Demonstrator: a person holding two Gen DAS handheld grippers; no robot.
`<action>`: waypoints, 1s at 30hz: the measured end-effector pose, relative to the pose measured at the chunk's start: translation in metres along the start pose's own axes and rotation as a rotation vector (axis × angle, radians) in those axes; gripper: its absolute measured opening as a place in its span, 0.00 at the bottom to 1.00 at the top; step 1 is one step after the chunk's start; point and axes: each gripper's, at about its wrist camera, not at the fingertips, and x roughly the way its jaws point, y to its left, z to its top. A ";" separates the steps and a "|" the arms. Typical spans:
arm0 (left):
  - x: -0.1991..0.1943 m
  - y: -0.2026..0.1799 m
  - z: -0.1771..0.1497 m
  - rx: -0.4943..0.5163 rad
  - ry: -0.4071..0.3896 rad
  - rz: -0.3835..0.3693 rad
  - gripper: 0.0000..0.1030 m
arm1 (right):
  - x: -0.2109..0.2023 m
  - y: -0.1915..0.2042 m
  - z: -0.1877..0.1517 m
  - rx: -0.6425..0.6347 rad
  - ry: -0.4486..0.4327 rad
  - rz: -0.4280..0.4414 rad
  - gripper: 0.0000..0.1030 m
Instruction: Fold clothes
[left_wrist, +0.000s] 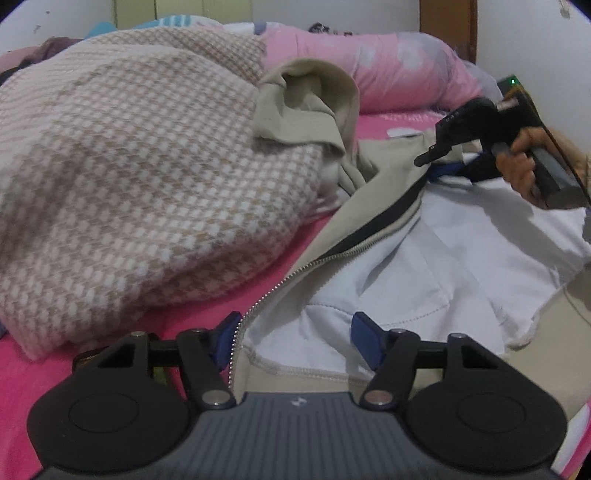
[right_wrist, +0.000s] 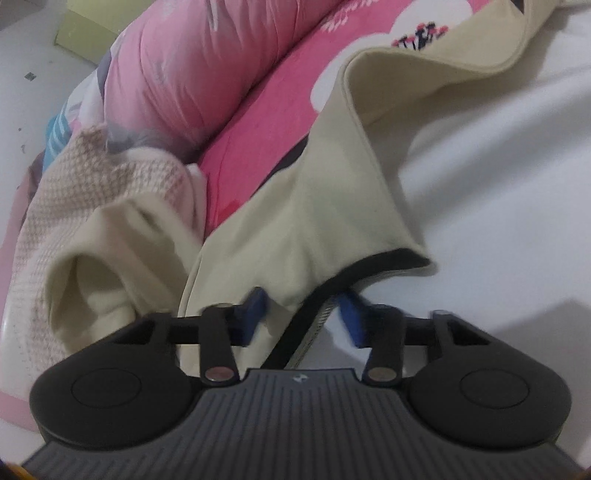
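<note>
Beige zip jacket (left_wrist: 373, 206) spread open on the pink bed sheet (left_wrist: 295, 251), both tongs at its zipper edge.

Left gripper (left_wrist: 295, 341) sits low at the jacket's hem, its 2 blue pads (left_wrist: 364, 339) spread wide, the zipper teeth (left_wrist: 258, 306) and white lining (left_wrist: 443, 266) lying between them, nothing pinched. Over on the right gripper (right_wrist: 301, 317), the fingers are parted too, and the dark-trimmed zipper edge (right_wrist: 332, 284) drapes down through the gap; whether either pad touches cloth I cannot tell. In the left view a hand (left_wrist: 524, 173) holds that tool up by the collar. The checkered blanket (left_wrist: 129, 166) bulges just beside the jacket's sleeve (left_wrist: 310, 110), pink pillow (left_wrist: 388, 70) behind.
</note>
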 end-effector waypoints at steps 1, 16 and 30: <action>0.000 -0.002 0.000 0.012 0.000 -0.001 0.63 | -0.002 -0.001 0.001 -0.003 -0.012 0.004 0.13; -0.023 -0.016 0.019 -0.130 0.010 -0.496 0.20 | -0.028 0.111 0.026 -0.737 -0.230 -0.137 0.07; -0.055 -0.028 -0.002 -0.093 -0.094 -0.611 0.69 | -0.100 0.041 0.027 -0.529 -0.141 -0.149 0.60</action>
